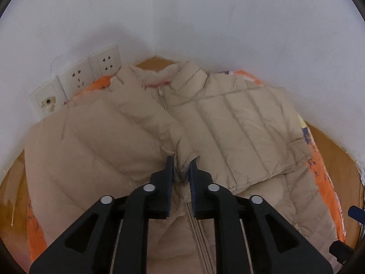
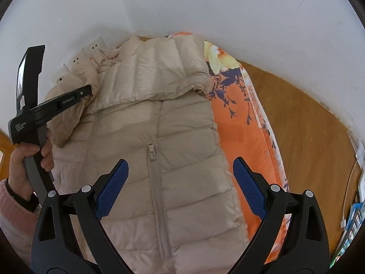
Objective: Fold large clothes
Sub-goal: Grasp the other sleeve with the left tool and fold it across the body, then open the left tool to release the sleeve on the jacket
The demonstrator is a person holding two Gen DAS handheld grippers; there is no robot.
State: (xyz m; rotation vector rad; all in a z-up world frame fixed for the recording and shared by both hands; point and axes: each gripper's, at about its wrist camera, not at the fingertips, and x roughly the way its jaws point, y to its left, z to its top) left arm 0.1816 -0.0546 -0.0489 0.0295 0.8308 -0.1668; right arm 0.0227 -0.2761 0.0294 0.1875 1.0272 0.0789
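Observation:
A beige quilted puffer jacket (image 1: 228,125) lies front up, zipped, on an orange floral cloth (image 2: 239,114). Its collar points at the wall corner. One sleeve (image 2: 159,68) is folded across the chest. My left gripper (image 1: 181,169) is low on the jacket's middle by the zipper. Its jaws stand a narrow gap apart with a ridge of beige fabric between them, and the pads do not seem to clamp it. In the right wrist view the left gripper (image 2: 87,91) rests on the bunched other sleeve (image 2: 68,123). My right gripper (image 2: 180,182) hovers wide open over the lower front, holding nothing.
The cloth lies on a wooden surface (image 2: 308,125) set into a white wall corner. Wall sockets (image 1: 77,80) sit just behind the collar. A white cable (image 2: 346,194) and small items lie at the far right edge. A person's hand (image 2: 25,157) in a pink sleeve holds the left gripper.

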